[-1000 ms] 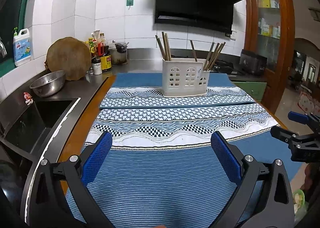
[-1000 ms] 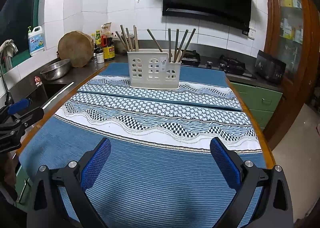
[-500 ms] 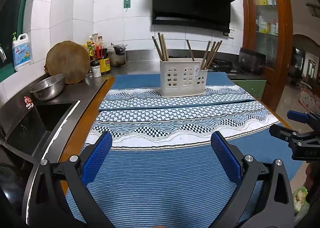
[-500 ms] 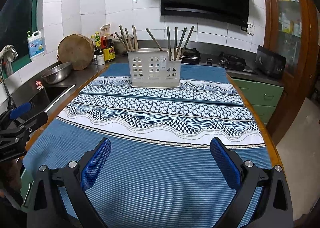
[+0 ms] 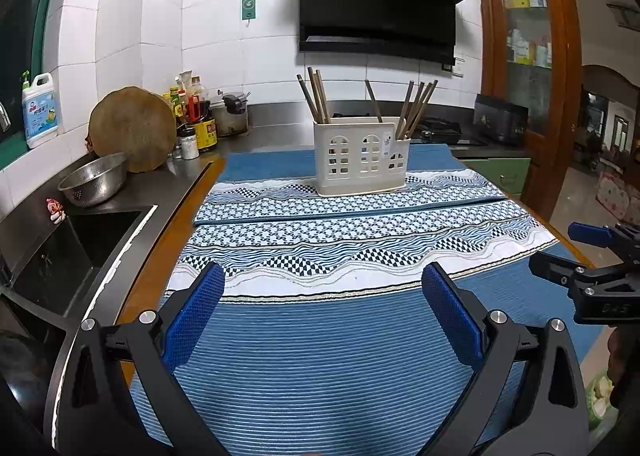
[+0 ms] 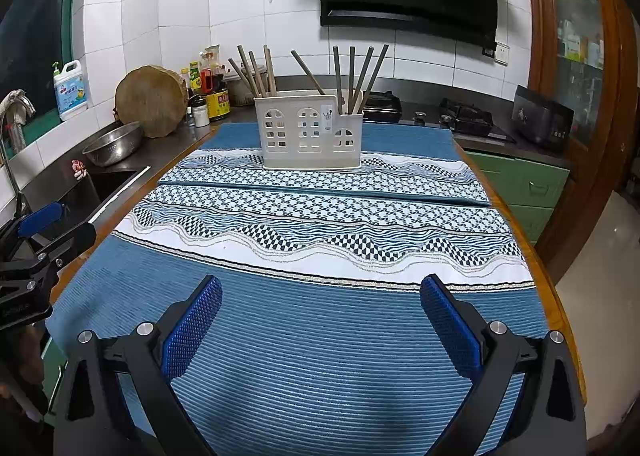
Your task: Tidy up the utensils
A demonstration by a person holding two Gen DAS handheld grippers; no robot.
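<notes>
A white plastic utensil holder (image 5: 362, 159) stands at the far end of the blue patterned cloth (image 5: 320, 336); it also shows in the right wrist view (image 6: 310, 133). Several brown chopsticks (image 5: 318, 95) stand in its left, middle and right sections, also in the right wrist view (image 6: 360, 75). My left gripper (image 5: 322, 288) is open and empty above the near end of the cloth. My right gripper (image 6: 320, 296) is open and empty beside it, and shows at the right edge of the left wrist view (image 5: 592, 256). Both are far from the holder.
Left of the table are a sink (image 5: 80, 240), a steel colander (image 5: 94, 177), a round wooden board (image 5: 132, 127) and sauce bottles (image 5: 198, 115). A gas stove (image 6: 464, 117) and a black appliance (image 6: 542, 121) sit at back right. The table edge (image 6: 560, 304) drops to floor.
Both grippers have drawn back a little from the holder, which looks slightly smaller and farther. Both stay open and empty.
</notes>
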